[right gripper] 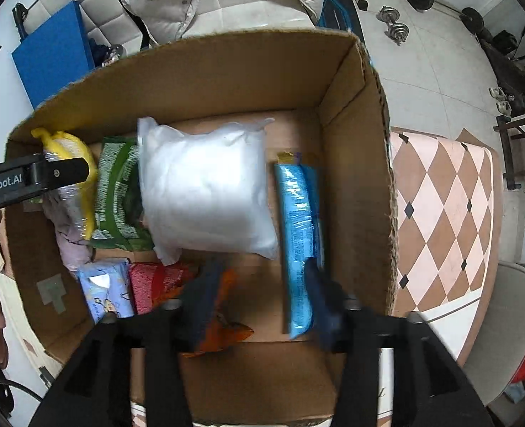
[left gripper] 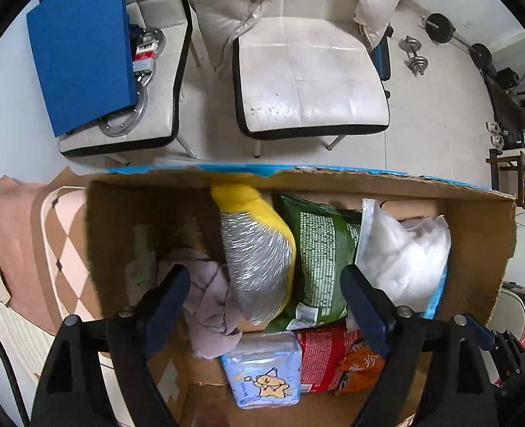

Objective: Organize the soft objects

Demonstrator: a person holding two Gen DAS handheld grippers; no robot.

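A cardboard box (right gripper: 227, 78) holds the soft things. In the left wrist view my left gripper (left gripper: 266, 284) is open over the box's left part (left gripper: 120, 220), its fingers either side of a yellow and silver plush (left gripper: 259, 249), beside a mauve cloth (left gripper: 209, 306), a green bag (left gripper: 319, 249) and a white pillow bag (left gripper: 404, 252). A blue tissue pack (left gripper: 266, 373) and red snack bag (left gripper: 326, 356) lie nearer. In the right wrist view my right gripper (right gripper: 259, 295) is open and empty over the box floor, between an orange bag (right gripper: 223, 323) and a blue packet (right gripper: 298, 235), below the white pillow bag (right gripper: 205, 185).
The box stands on a pink and brown checked cloth (right gripper: 440, 213). Two white chairs (left gripper: 308, 78) stand beyond it, one with a blue board (left gripper: 81, 46), one with a white jacket (left gripper: 234, 3). Dumbbells (left gripper: 415, 57) lie on the floor at right.
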